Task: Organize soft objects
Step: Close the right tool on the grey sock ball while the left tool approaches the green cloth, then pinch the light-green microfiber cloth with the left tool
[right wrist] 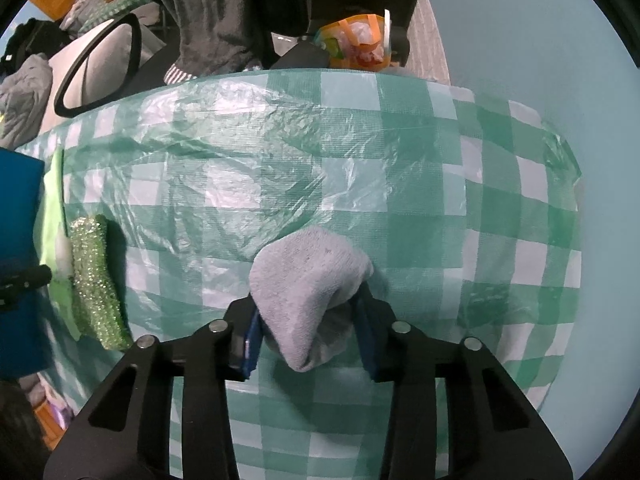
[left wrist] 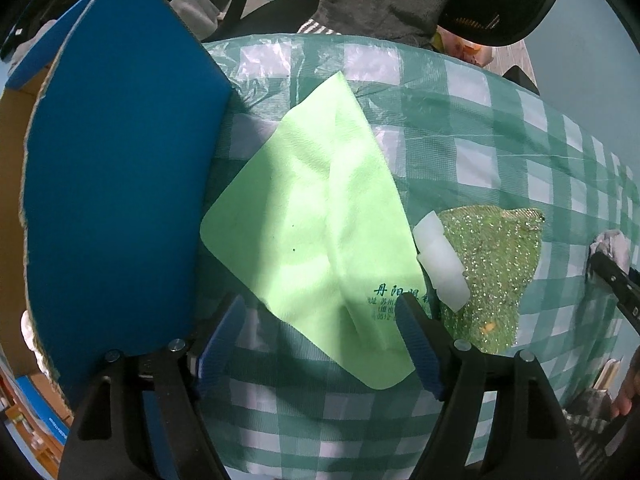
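Observation:
A light green cloth [left wrist: 320,224] with printed characters lies flat on the checked tablecloth [left wrist: 500,132]. A glittery green scouring pad [left wrist: 492,268] with a white tag [left wrist: 442,260] lies at its right edge. My left gripper [left wrist: 320,336] is open, its fingers astride the cloth's near corner. My right gripper [right wrist: 308,320] is shut on a grey fluffy cloth [right wrist: 308,280], held just above the table. The pad [right wrist: 94,276] and green cloth [right wrist: 52,216] show at the far left of the right wrist view.
A blue cardboard box [left wrist: 116,184] stands at the left, its flap beside the green cloth. A person in grey [right wrist: 212,12] and a chair [right wrist: 100,64] are beyond the table's far edge. An orange bag [right wrist: 360,44] sits behind the table.

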A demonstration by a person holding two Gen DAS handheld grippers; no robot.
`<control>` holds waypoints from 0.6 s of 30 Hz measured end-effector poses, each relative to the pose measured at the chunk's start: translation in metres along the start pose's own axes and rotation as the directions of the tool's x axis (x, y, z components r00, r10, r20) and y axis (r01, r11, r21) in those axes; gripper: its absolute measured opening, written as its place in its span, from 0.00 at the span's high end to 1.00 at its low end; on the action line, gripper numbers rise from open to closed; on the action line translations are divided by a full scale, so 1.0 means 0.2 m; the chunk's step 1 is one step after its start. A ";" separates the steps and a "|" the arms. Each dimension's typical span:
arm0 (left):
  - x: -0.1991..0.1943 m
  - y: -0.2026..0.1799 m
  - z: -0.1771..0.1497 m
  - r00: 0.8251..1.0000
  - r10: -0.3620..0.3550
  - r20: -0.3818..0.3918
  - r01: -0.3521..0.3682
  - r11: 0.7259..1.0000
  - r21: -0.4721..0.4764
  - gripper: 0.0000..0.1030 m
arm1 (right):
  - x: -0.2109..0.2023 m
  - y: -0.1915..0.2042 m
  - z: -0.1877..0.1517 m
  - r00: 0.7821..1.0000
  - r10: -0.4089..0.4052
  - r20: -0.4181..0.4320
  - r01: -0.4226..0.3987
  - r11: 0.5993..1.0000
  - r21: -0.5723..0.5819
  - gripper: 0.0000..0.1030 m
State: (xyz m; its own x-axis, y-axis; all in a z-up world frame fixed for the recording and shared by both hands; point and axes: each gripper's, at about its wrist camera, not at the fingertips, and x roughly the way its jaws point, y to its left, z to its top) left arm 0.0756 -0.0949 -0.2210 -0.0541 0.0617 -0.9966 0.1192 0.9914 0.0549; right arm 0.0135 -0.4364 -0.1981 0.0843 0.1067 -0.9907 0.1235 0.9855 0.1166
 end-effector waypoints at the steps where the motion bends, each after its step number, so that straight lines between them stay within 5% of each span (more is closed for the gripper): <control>1: 0.01 0.00 0.00 1.000 0.001 -0.001 -0.001 1.000 0.000 0.23 | -0.01 0.01 0.00 1.000 0.005 0.003 -0.005 1.000 0.002 0.64; 18: 0.08 -0.11 0.02 0.999 0.032 0.031 -0.033 0.998 0.048 0.20 | -0.15 0.12 -0.04 0.999 0.051 0.014 -0.051 0.999 0.019 0.64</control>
State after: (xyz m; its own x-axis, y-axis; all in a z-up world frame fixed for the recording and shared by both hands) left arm 0.0751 -0.1166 -0.2373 -0.0196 0.0893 -0.9958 0.1685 0.9820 0.0848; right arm 0.0069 -0.4139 -0.1666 0.1038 0.1548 -0.9825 0.1374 0.9761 0.1683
